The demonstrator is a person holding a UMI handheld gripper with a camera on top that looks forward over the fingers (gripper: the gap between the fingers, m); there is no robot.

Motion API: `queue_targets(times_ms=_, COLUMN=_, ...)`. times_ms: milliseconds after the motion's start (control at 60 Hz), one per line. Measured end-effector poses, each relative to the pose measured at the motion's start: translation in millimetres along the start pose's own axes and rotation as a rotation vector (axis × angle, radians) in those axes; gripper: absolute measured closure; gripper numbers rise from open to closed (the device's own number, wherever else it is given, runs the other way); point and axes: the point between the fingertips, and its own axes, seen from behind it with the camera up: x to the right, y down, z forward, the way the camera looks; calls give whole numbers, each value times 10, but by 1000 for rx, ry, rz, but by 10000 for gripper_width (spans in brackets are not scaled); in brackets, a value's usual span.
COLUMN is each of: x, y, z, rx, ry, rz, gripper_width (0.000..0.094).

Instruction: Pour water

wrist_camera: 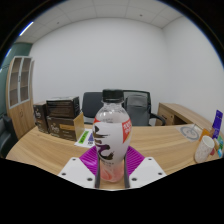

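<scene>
Claw [112,168] clenched on the bottle [112,142], both purple pads [92,158] pressing its label; bottle upright at 12 o'clock from the fingers, cap [112,94] apparently on, base hidden so unclear whether lifted off the counter [45,150]; receiving vessel likely among the cups [205,148] at 3 o'clock, well apart from the bottle; grasp done by the look of it; carrying over, probably uncapping, tilting and pouring all left; no water visibly moved yet; task judged barely begun.

A wooden table [45,148] carries cardboard boxes [62,117] and a cup [204,148].
</scene>
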Motion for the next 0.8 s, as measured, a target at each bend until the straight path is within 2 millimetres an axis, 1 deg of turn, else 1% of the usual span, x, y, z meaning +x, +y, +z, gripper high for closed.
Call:
queue_targets(times_ms=17, x=-2, y=0, z=-6, rx=0, ry=-2, rz=-1, gripper_width=626)
queue_targets(times_ms=100, x=-25, y=-10, z=-33, rx=2, ry=-24, rz=8, gripper_width=626)
queue_targets(times_ms=167, x=-46, y=-122, z=-105, rx=13, ry=-54, rz=53, gripper_width=626)
queue_targets(times_ms=217, x=-7, y=-284, z=-190, rx=28, ry=-79, rz=108, gripper_width=626)
queue_targets(times_ms=233, x=-22, y=-336, z=-211, rx=31, ry=-87, rz=128, gripper_width=627)
queue_targets(times_ms=283, x=52, y=-532, z=-329, rx=50, ry=-129, rz=219, gripper_width=627)
queue_targets(times_ms=400, x=273, y=-1030, z=-590, rx=75, ry=-244, rz=518, gripper_width=628)
queue_targets(times_ms=417, x=247, y=-1105, z=-630, rx=81, ry=-261, rz=564, gripper_width=628)
queue_targets(times_ms=433, x=283, y=-1183, z=-673, rx=84, ry=-280, rz=613, gripper_width=629)
queue_targets(times_ms=450, x=337, y=-1218, z=-659, rx=93, ry=-299, rz=659, gripper_width=629)
queue_targets(times_ms=500, x=483, y=-1401, z=-760, rx=104, ry=-359, rz=805, gripper_width=629)
queue_targets(times_ms=533, x=606, y=-1501, z=-814, rx=111, ry=-396, rz=902, gripper_width=629)
queue_targets(times_ms=550, x=625, y=-1556, z=-866, rx=115, ry=-410, rz=952, gripper_width=630)
queue_targets(times_ms=567, x=688, y=-1598, z=-891, rx=118, ry=-427, rz=1002, gripper_width=629)
queue_targets(times_ms=583, x=777, y=-1620, z=-862, rx=120, ry=-446, rz=1050, gripper_width=629)
queue_targets(times_ms=683, x=1188, y=-1762, z=-930, rx=138, ry=-553, rz=1334, gripper_width=632)
queue_targets(times_ms=700, x=1237, y=-1822, z=-1042, rx=136, ry=-567, rz=1385, gripper_width=630)
queue_targets(times_ms=717, x=1303, y=-1830, z=-1048, rx=141, ry=-581, rz=1429, gripper_width=632)
queue_targets(times_ms=733, x=1371, y=-1780, z=-975, rx=148, ry=-596, rz=1466, gripper_width=629)
queue_targets(times_ms=800, x=1632, y=-1720, z=-988, rx=157, ry=-635, rz=1617, gripper_width=628)
